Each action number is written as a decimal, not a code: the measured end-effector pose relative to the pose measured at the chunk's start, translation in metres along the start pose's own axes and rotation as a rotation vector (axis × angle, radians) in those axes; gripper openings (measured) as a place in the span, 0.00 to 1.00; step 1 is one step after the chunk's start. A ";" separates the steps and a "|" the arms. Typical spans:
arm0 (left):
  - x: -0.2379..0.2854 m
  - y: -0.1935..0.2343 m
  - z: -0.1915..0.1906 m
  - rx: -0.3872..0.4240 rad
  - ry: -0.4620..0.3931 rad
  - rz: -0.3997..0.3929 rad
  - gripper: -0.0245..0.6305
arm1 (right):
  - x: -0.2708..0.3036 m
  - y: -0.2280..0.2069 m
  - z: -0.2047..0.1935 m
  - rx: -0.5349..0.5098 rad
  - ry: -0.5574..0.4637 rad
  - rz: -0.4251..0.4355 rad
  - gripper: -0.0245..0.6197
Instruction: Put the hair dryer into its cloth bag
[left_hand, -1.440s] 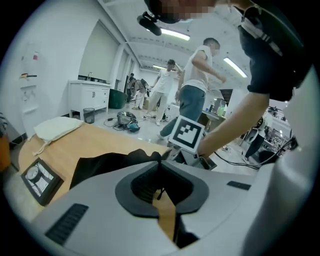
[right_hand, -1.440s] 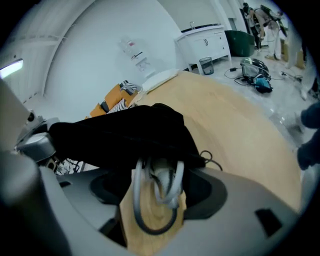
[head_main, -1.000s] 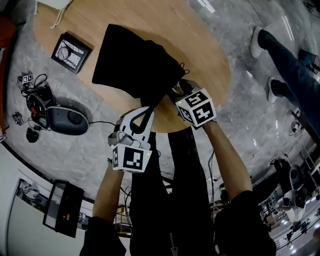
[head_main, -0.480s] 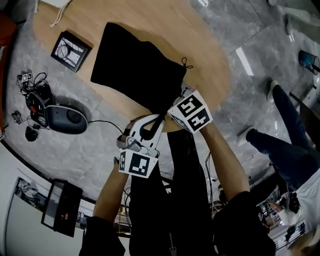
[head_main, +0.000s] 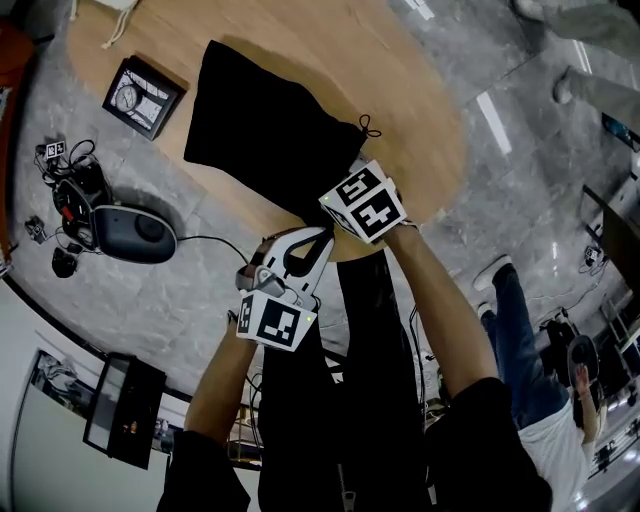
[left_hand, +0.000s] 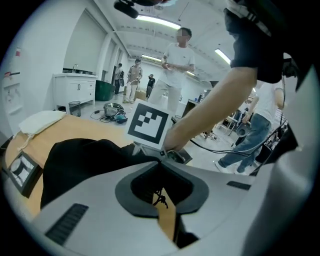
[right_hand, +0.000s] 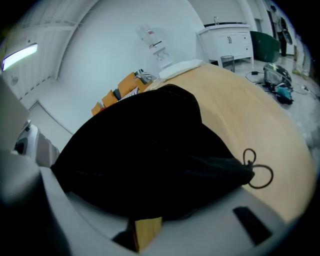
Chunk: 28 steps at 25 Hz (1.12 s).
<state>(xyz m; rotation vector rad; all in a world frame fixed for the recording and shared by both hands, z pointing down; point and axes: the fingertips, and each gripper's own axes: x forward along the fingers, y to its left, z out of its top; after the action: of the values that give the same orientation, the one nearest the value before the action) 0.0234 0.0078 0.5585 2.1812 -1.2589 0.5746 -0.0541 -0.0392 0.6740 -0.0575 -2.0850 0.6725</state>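
Plainly black and bulging, the cloth bag (head_main: 265, 135) trails a looped drawstring (head_main: 371, 125).

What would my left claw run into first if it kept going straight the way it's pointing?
The cloth bag. Its black fabric sits right at the tips of the left claw, which looks shut on its edge, so going on would only push into the bag; depth is hard to judge.

Black fabric of the cloth bag (head_main: 265, 125) hides whatever lies inside. Its near edge vanishes under the right claw (head_main: 345, 200), whose jaws have just been closing with the bag between them, tips buried in cloth. Beyond the bag, the head view's top edge cuts off the surface (head_main: 400, 80).
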 end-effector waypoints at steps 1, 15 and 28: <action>0.001 0.003 -0.002 -0.003 0.002 0.009 0.07 | 0.000 -0.003 -0.001 0.021 0.001 -0.011 0.16; 0.031 -0.003 -0.039 -0.098 0.298 -0.018 0.25 | -0.136 -0.047 -0.059 0.339 -0.095 -0.322 0.08; -0.062 0.022 0.096 -0.196 0.063 0.369 0.06 | -0.237 0.037 0.025 0.231 -0.257 -0.289 0.05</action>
<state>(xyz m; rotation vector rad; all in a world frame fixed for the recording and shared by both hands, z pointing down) -0.0167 -0.0234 0.4537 1.7693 -1.6239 0.6281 0.0557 -0.0873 0.4645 0.4735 -2.1840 0.7671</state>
